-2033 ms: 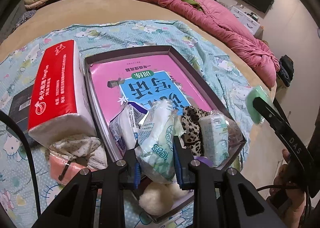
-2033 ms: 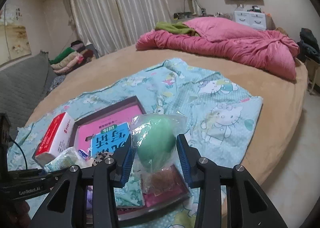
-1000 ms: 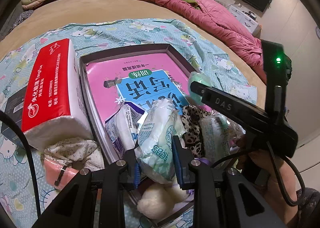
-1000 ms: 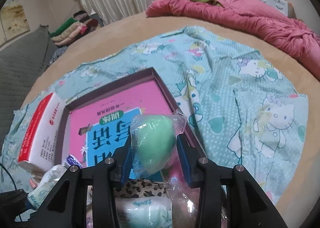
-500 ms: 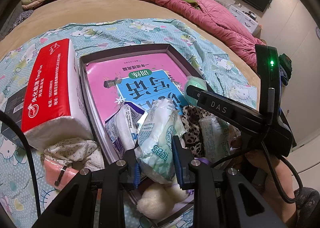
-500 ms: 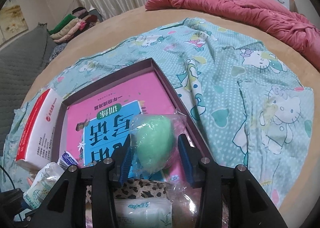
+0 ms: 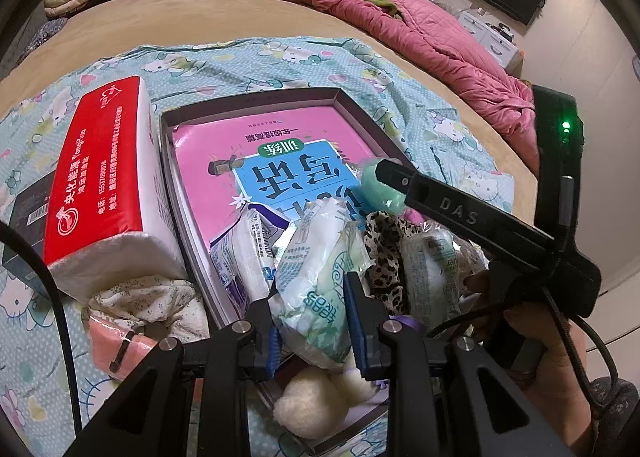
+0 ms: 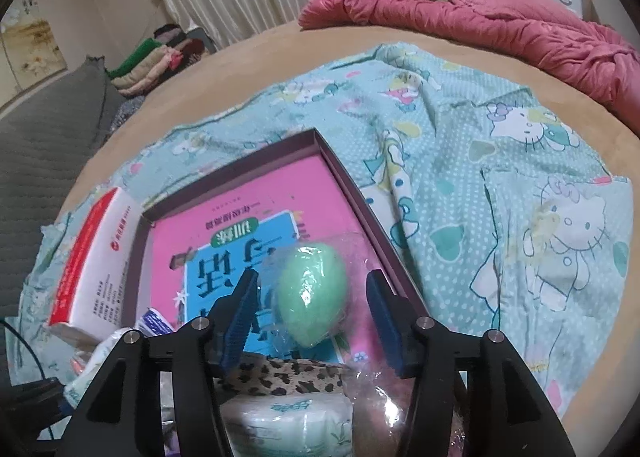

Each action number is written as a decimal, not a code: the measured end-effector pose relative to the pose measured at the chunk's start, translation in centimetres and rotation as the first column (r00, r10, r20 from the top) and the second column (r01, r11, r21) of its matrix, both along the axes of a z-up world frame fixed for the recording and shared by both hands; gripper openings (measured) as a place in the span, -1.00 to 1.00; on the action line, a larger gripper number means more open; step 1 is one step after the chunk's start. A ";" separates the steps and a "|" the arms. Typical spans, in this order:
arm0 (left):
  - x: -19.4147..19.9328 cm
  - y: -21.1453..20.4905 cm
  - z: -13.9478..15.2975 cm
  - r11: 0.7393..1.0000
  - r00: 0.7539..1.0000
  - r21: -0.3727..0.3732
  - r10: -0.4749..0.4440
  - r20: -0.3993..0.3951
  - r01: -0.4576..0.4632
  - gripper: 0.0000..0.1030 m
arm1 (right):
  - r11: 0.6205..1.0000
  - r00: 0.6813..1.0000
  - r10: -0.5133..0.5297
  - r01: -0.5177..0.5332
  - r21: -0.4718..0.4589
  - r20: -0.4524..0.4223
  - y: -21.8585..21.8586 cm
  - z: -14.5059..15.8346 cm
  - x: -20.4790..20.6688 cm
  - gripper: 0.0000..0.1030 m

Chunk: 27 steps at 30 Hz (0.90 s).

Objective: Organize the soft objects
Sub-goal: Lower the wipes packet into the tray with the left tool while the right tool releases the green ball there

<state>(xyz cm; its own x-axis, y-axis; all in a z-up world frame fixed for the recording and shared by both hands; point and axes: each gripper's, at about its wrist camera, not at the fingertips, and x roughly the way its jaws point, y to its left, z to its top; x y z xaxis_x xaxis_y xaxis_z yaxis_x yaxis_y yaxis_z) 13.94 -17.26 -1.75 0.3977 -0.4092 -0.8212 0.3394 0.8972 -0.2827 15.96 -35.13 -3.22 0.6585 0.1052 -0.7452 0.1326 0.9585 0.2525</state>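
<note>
A shallow dark box (image 7: 256, 101) (image 8: 348, 173) with a pink book in its bottom lies on the Hello Kitty sheet. My left gripper (image 7: 314, 327) is shut on a white-green tissue pack (image 7: 320, 277) over the box's near end. My right gripper (image 8: 312, 321) is open around a green egg-shaped sponge in a clear bag (image 8: 312, 293), which rests on the book; the sponge also shows in the left wrist view (image 7: 380, 187). A leopard-print cloth (image 8: 280, 375), another tissue pack (image 8: 280, 413) and a white plush ball (image 7: 316, 405) lie in the box's near end.
A red-and-white tissue brick (image 7: 100, 177) stands left of the box, with a floral cloth (image 7: 144, 301) and a pink pouch (image 7: 116, 345) in front of it. A pink quilt (image 8: 480, 25) lies at the back of the bed. Folded clothes (image 8: 156, 57) are stacked far left.
My right gripper has moved over the box, lowered the green sponge onto the book and opened its jaws, letting it go. My left gripper has kept its hold on the tissue pack.
</note>
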 end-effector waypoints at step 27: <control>0.4 -0.4 0.6 1.000 1.000 -0.003 0.005 0.010 -0.005 -0.03 | 0.994 0.985 -0.102 0.095 0.057 0.138 -2.8 3.9 -3.9 0.36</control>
<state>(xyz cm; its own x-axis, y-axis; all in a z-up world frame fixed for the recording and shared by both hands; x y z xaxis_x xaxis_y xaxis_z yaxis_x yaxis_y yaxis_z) 14.37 -17.66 -1.14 0.4079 -0.4094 -0.8161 0.3378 0.8981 -0.2816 12.02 -37.88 0.67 0.7650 0.0699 -0.6402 0.1854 0.9281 0.3229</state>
